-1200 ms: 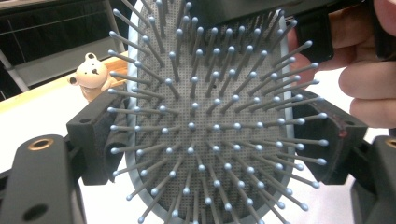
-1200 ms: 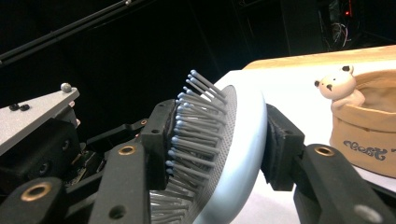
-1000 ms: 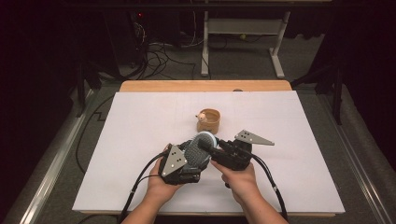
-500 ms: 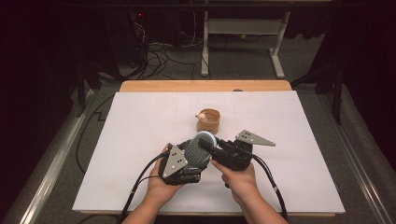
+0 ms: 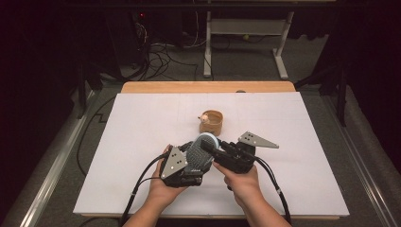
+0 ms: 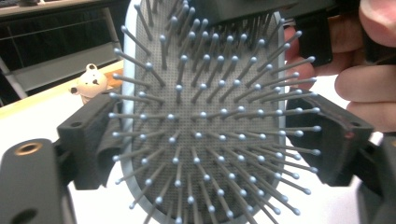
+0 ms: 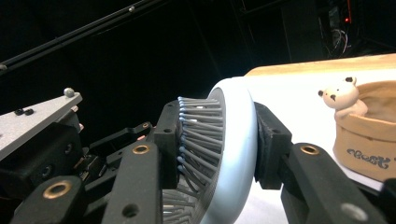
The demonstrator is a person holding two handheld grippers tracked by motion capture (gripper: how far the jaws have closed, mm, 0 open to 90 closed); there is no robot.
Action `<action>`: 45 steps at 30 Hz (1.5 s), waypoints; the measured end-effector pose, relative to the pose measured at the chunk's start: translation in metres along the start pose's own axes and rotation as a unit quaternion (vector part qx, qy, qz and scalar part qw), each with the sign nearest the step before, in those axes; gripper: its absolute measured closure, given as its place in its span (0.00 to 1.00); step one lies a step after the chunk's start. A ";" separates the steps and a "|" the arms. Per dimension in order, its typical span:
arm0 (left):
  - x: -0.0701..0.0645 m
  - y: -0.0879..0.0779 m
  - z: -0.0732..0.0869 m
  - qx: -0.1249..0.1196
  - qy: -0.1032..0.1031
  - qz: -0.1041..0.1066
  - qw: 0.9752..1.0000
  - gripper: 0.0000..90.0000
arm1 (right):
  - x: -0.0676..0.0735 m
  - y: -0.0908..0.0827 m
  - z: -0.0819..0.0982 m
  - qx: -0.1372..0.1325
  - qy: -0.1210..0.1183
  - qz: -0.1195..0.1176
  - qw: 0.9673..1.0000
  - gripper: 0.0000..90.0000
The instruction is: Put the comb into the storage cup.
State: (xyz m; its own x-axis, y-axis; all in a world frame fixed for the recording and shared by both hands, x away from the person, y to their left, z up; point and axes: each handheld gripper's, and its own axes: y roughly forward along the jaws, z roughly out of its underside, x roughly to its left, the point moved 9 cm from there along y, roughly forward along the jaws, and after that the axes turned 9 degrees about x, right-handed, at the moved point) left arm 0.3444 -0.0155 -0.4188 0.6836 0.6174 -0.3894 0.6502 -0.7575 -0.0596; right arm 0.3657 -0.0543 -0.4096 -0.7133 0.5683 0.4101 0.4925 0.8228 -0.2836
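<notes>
the right tongs are clamped front and back on the hairbrush, crushing bristles. the left tongs flank its edges, their jaws have just been opening, and i can't tell if the pads touch. if the right grip slips on the rounded back, i reckon the brush drops onto the counter just short of the bear cup beyond the tongs.

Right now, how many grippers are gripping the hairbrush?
1 for sure. The right gripper clamps the hairbrush front to back; the left gripper brackets its edges, contact unclear.
</notes>
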 end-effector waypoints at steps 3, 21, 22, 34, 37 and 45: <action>0.000 -0.001 -0.001 -0.004 0.000 0.002 1.000 0.15 | 0.001 -0.001 -0.002 -0.002 -0.006 0.004 1.000 0.69; 0.015 -0.021 -0.009 0.005 -0.030 0.015 0.999 0.01 | -0.002 -0.015 -0.016 -0.025 -0.030 0.024 0.999 0.69; 0.017 -0.023 -0.011 0.002 -0.032 0.015 0.999 0.01 | -0.002 -0.016 -0.017 -0.026 -0.033 0.027 0.999 0.69; 0.035 -0.046 -0.011 -0.013 -0.023 0.006 1.000 0.01 | -0.011 -0.034 -0.026 -0.045 -0.058 0.058 0.996 0.69; 0.044 -0.049 -0.006 -0.015 -0.028 -0.002 0.999 0.01 | -0.013 -0.039 -0.026 -0.047 -0.065 0.064 0.995 0.69; 0.060 -0.056 -0.003 -0.023 -0.028 -0.018 0.999 0.01 | -0.021 -0.054 -0.026 -0.063 -0.076 0.080 0.992 0.69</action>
State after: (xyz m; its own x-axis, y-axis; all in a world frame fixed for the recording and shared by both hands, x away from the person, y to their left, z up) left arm 0.3498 0.0648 -0.4366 0.6409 0.6300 -0.4385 0.6890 -0.7240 -0.0331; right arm 0.3667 -0.1107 -0.3803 -0.6839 0.6924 0.2299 0.6569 0.7215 -0.2189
